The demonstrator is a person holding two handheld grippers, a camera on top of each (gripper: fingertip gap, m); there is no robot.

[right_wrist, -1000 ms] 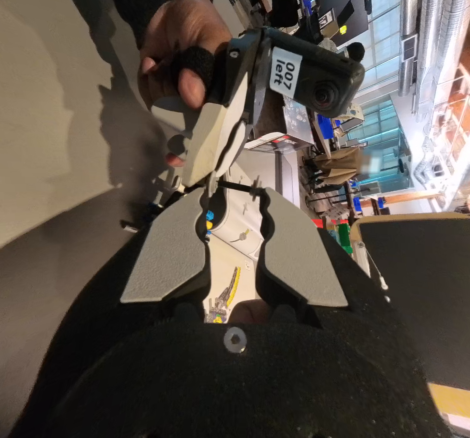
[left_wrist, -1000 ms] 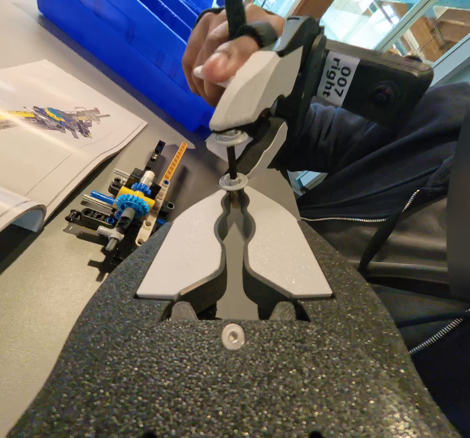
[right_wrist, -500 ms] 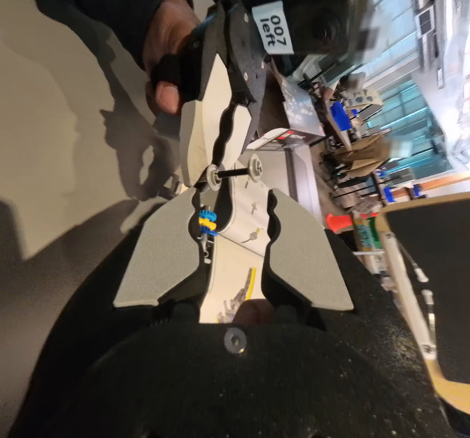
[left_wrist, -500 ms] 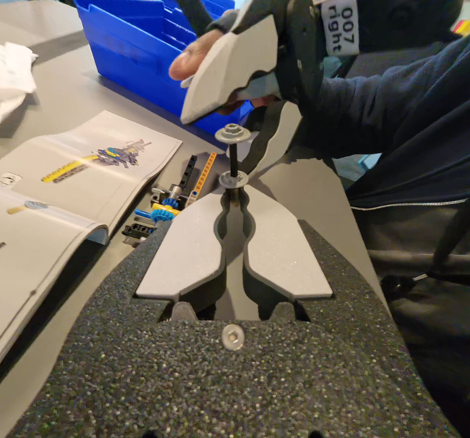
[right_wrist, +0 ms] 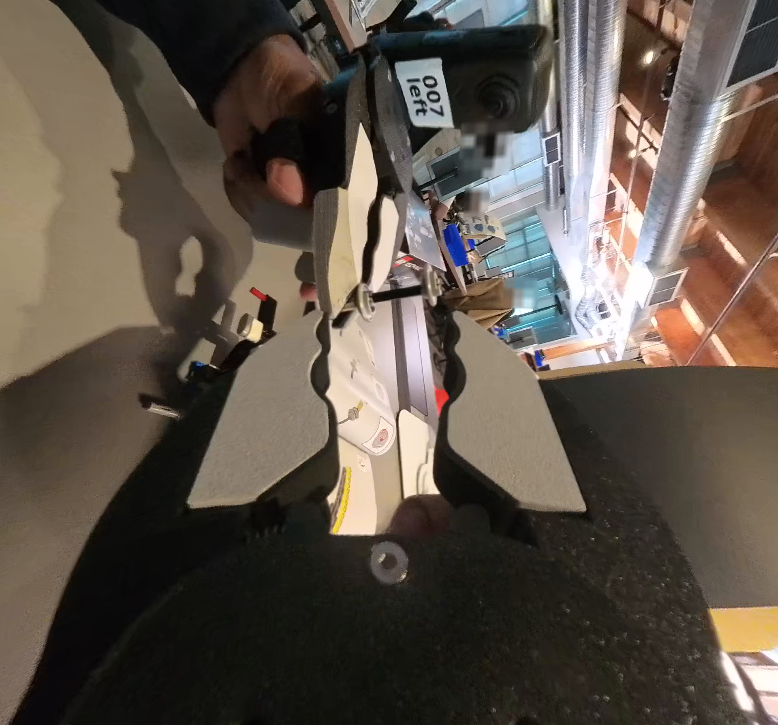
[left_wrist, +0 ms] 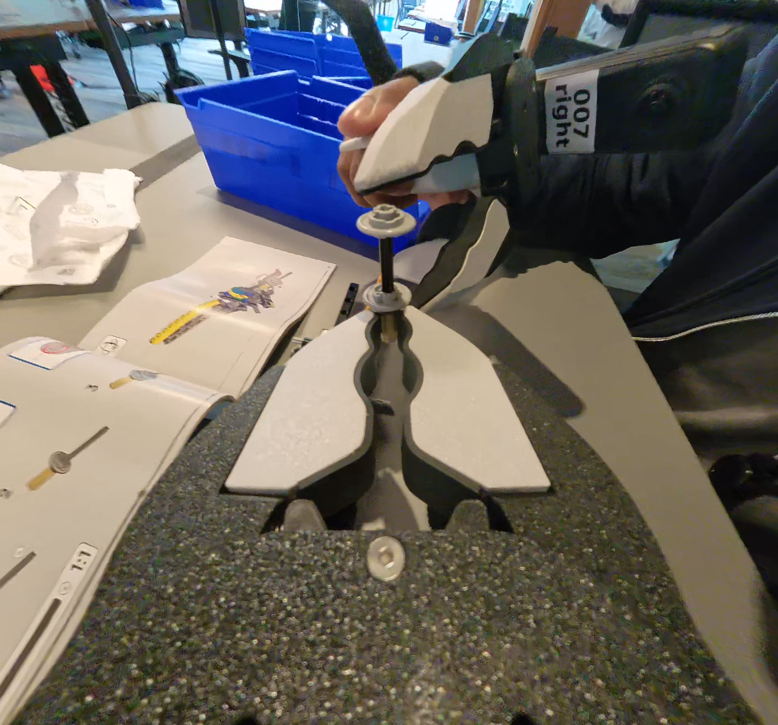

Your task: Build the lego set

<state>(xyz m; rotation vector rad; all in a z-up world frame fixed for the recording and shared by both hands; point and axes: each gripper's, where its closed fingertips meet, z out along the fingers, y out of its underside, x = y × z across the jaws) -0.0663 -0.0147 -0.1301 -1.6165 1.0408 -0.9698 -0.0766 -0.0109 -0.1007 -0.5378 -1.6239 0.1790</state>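
- My left gripper (left_wrist: 387, 317) is clamped on the axle piece (left_wrist: 386, 260): thin black rod, 2 grey flanged discs, 1 at my tips, 1 at the free end, tan stub between my fingers.
- It's held in the air above the grey table (left_wrist: 177, 216), rod upright in left wrist view.
- My right gripper (right_wrist: 385, 321) has jaws spread wide, nothing in them; free-end disc sits just beyond its tips.
- Nearby: open instruction booklet (left_wrist: 210, 309), blue bin (left_wrist: 269, 145), crumpled white plastic bag (left_wrist: 63, 220).
- Partly built lego assy (right_wrist: 235, 347) lies on table, mostly hidden behind my fingers.
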